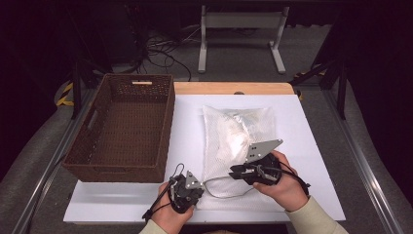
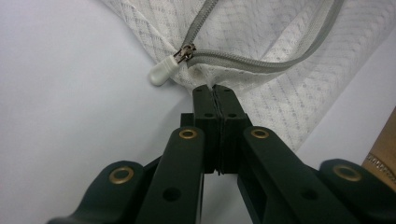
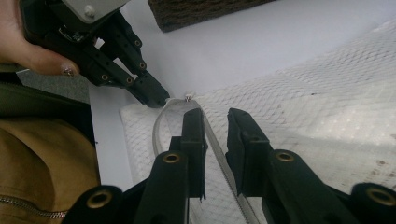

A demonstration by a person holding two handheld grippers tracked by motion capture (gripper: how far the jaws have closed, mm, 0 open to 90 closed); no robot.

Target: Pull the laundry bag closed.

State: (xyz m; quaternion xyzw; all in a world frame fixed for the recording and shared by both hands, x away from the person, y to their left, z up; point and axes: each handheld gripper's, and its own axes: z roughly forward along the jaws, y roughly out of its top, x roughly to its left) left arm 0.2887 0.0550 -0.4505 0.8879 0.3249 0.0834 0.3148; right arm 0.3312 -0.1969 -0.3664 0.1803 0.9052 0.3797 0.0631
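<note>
White mesh laundry bag (image 1: pixel 237 141) lies flat on the counter (image 1: pixel 185 122), just right of the brown wicker basket (image 1: pixel 124 129), zipper end toward the person. Left claw (image 2: pixel 215 91) is pinched tight on the bag's corner right beside the zipper pull (image 2: pixel 163 72), I'd guess to anchor the fabric so the zipper can run. Right claw (image 3: pixel 215 123) sits over the bag with its jaws apart, straddling the grey zipper tape (image 3: pixel 219 158) without squeezing it, probably lining up on the pull. Basket is empty, likely where the bag ends up.
</note>
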